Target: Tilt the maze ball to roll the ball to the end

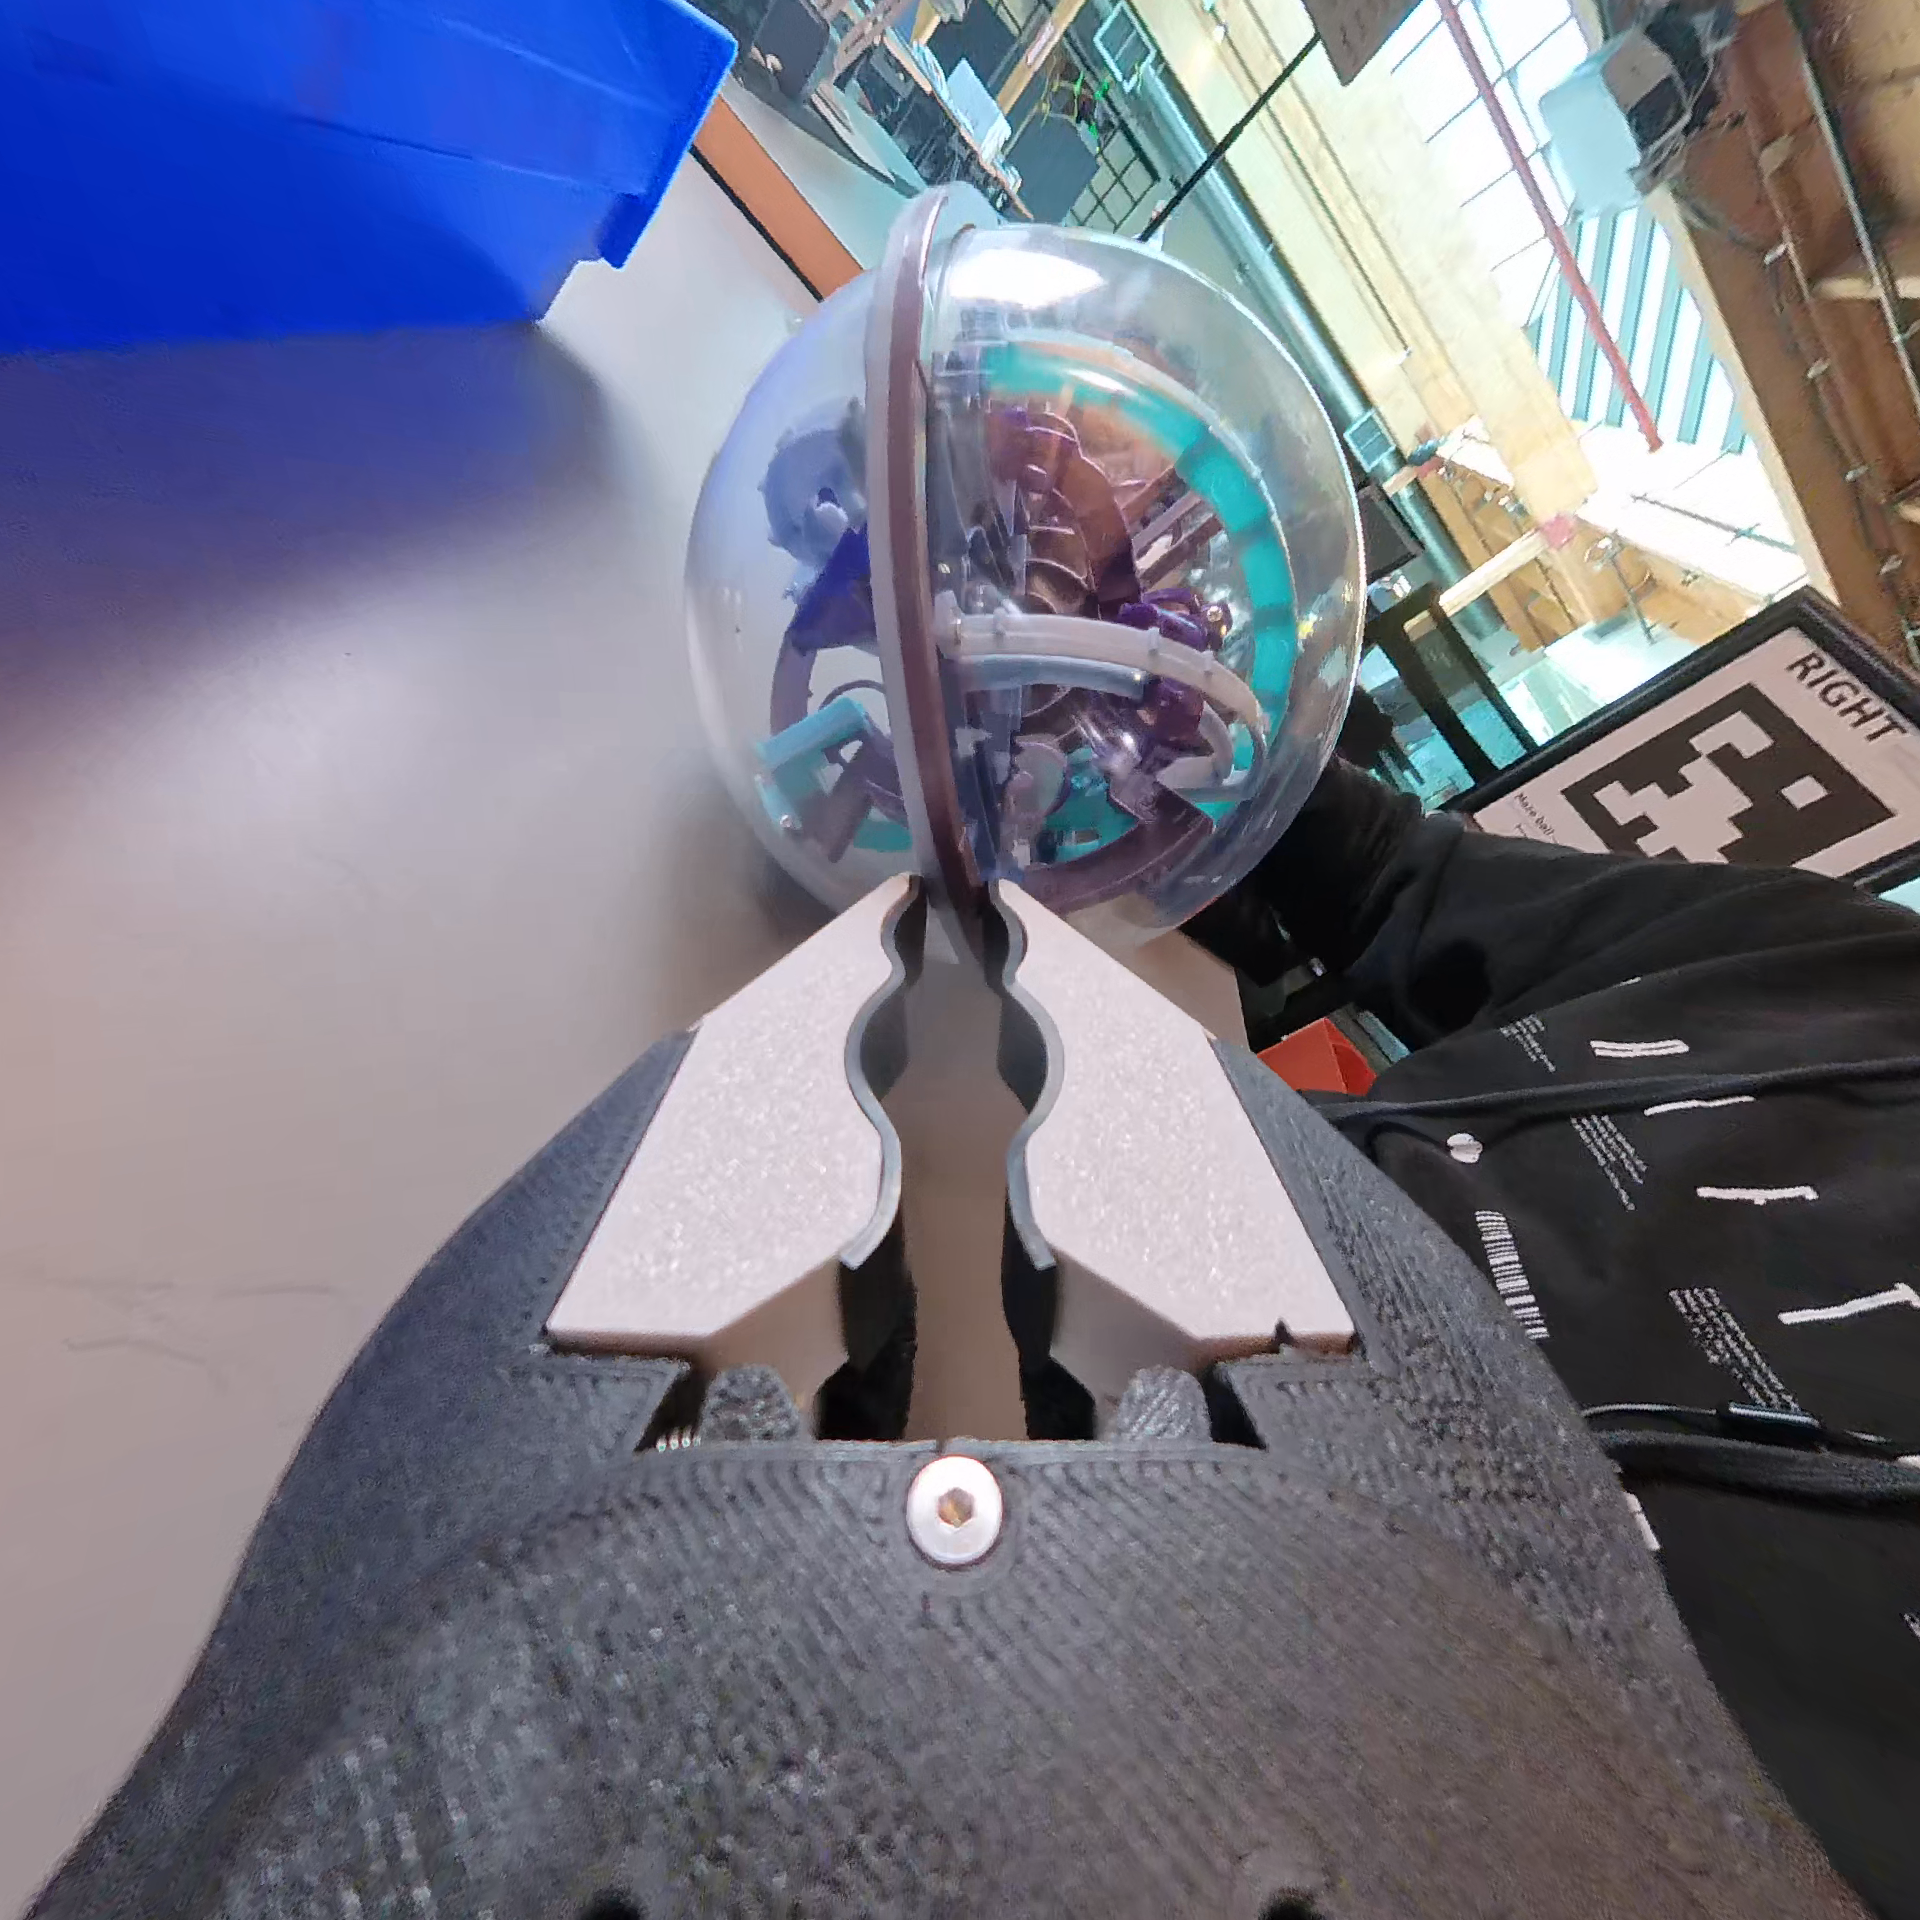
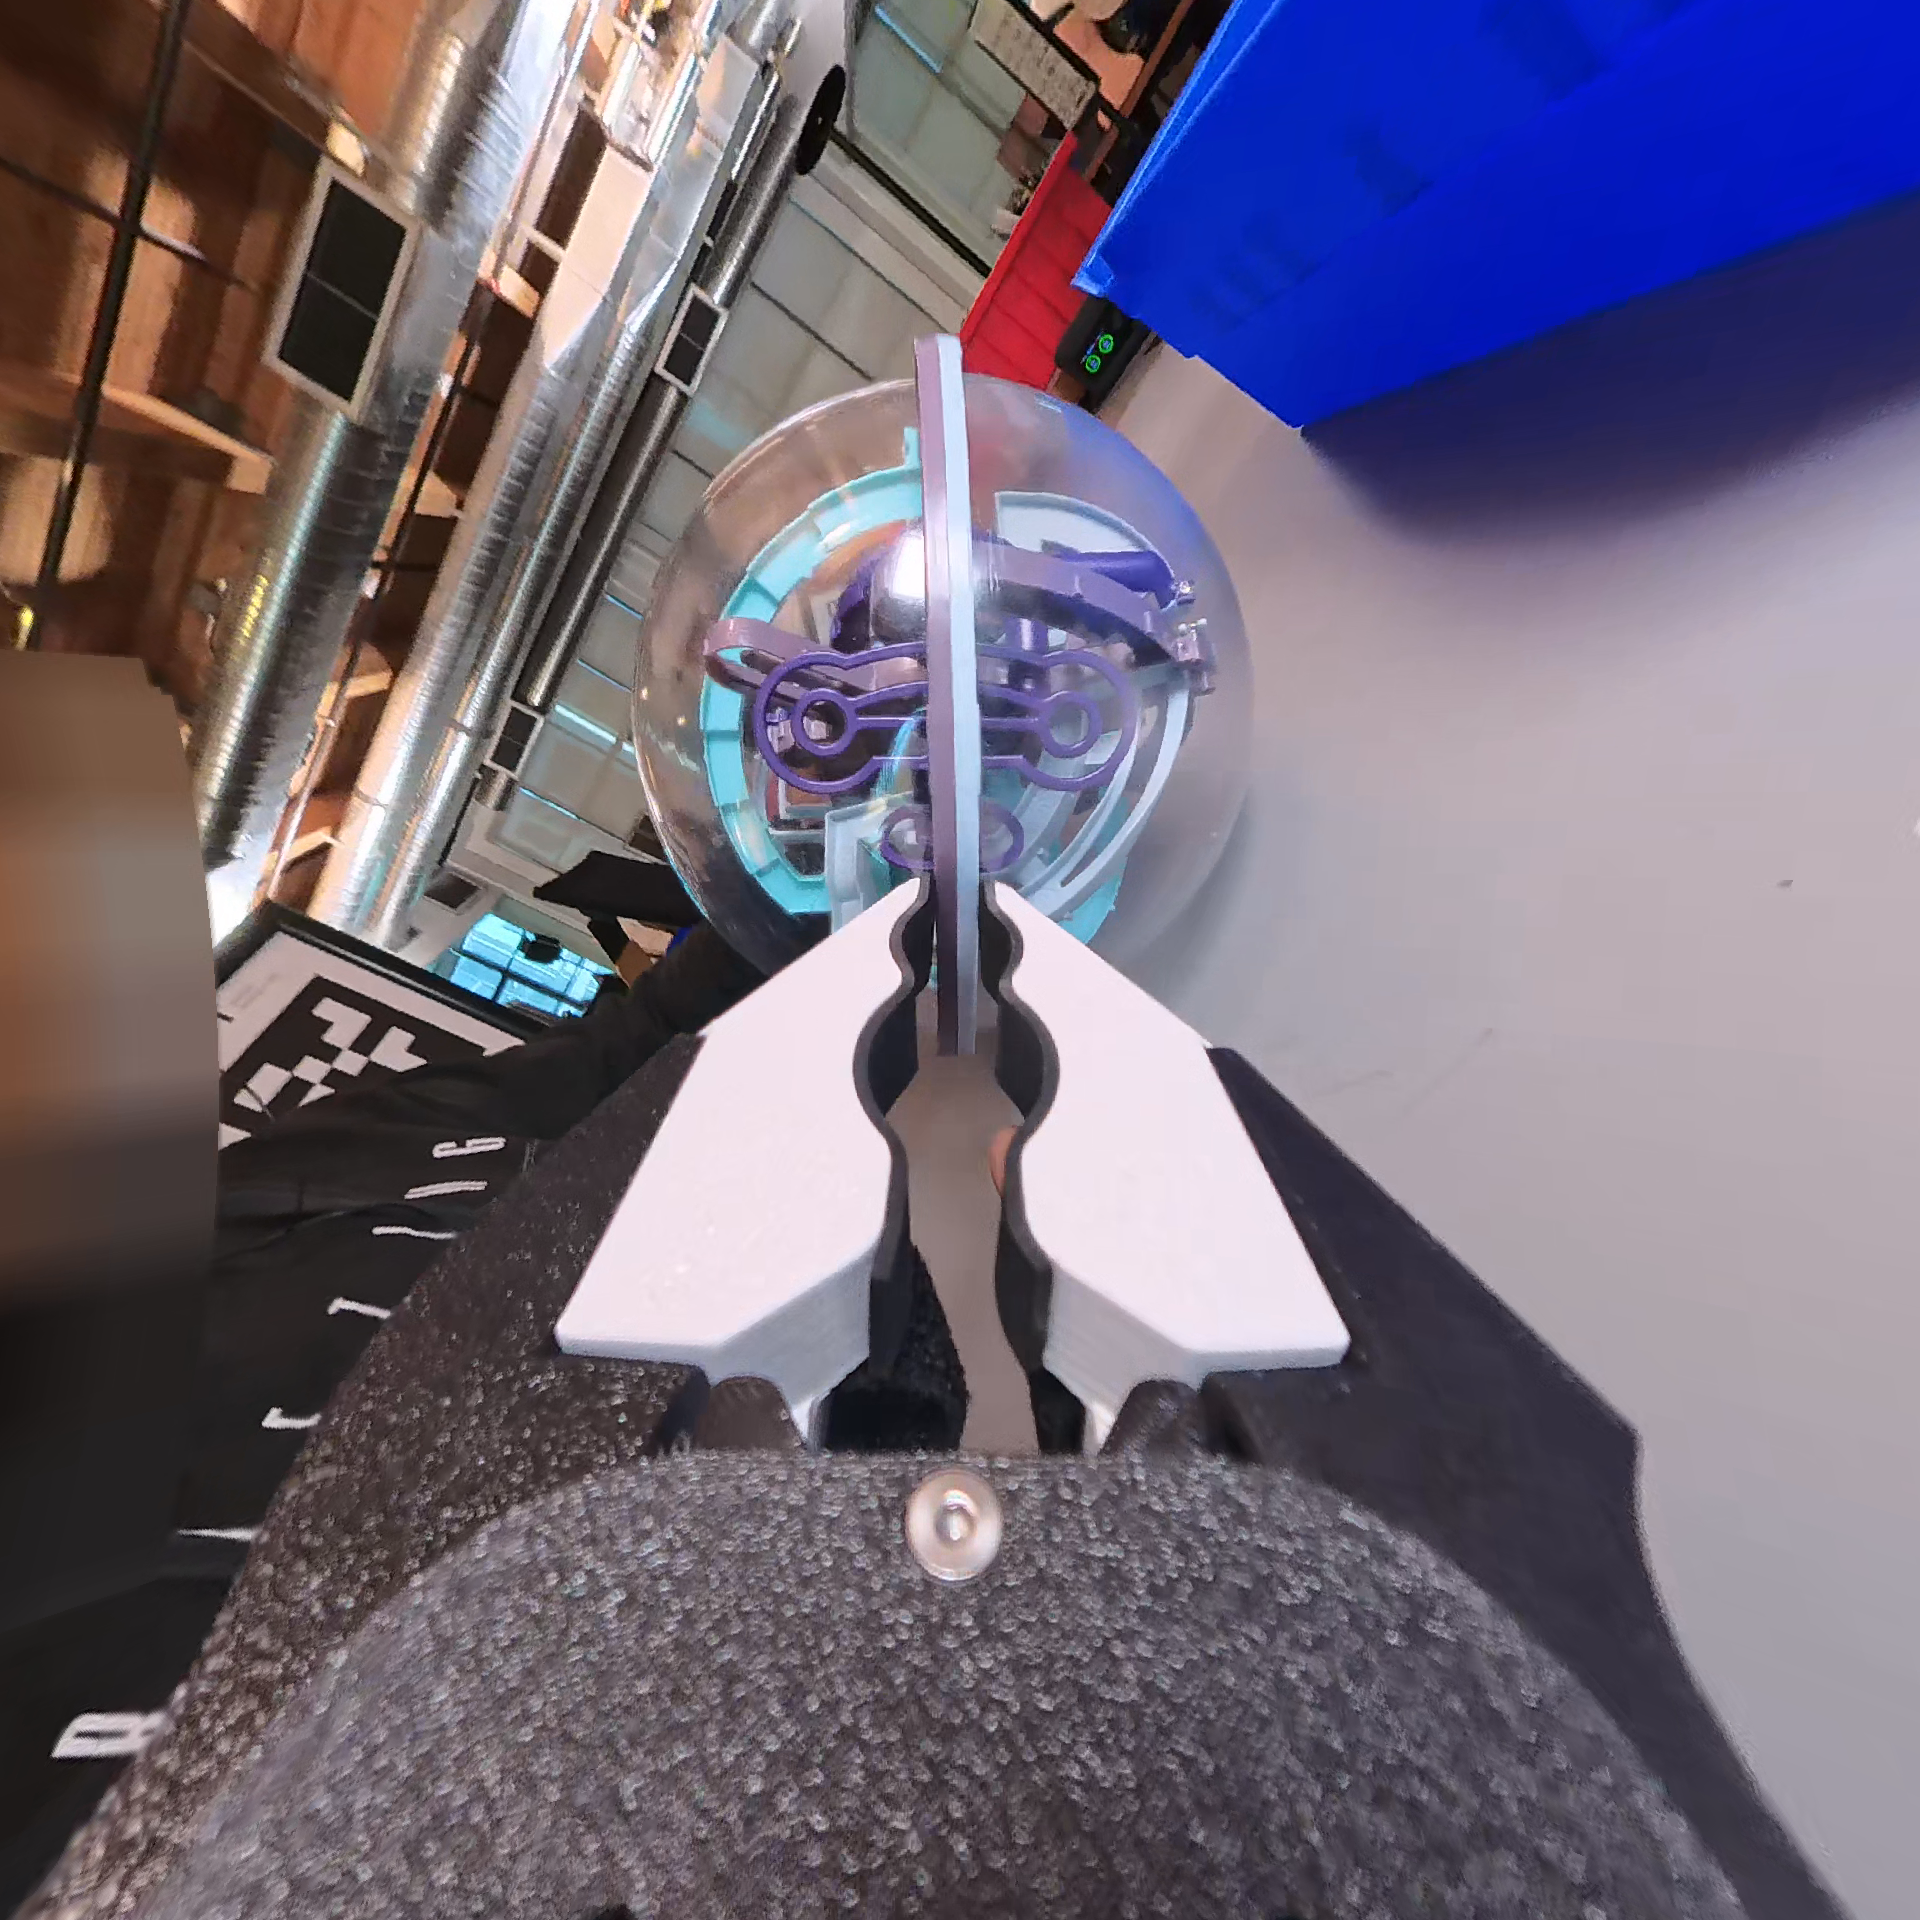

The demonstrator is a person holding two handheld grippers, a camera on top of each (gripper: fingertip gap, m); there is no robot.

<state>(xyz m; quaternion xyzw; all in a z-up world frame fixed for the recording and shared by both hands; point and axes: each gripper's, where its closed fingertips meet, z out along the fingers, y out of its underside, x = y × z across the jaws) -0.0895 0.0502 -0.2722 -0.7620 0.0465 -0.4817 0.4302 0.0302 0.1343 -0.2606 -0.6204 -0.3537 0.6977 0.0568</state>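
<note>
The maze ball (image 1: 1023, 582) is a clear plastic sphere with teal, purple and grey tracks inside and a flat ring around its middle that sticks out past the shell. It is held between the two grippers, each pinching that ring from an opposite side.

In the left wrist view the left gripper (image 1: 961, 899) has its two pale fingers (image 1: 790, 1101) closed almost together on the ring (image 1: 902, 499), whose thin edge runs into the narrow slot at the fingertips. The ring stands close to upright in this view, leaning a little. Behind the sphere lies the grey worktop (image 1: 312, 831), and a blue bin (image 1: 312, 156) sits toward its far left side. Whether the sphere touches the worktop or hangs just above it cannot be told. To the right, a black sleeve (image 1: 1558, 987) reaches toward the sphere, with a black-and-white marker board (image 1: 1766, 769) beyond it.

In the right wrist view the right gripper (image 2: 956, 904) is likewise nearly closed, its white fingers (image 2: 1143, 1132) clamping the ring's grey edge, which reaches down between them past the tips. A shiny metal ball (image 2: 894, 592) shows inside the sphere, high up and just left of the ring. The blue bin fills the upper right, with a red box (image 2: 1023, 281) beside it at the worktop's far edge.
</note>
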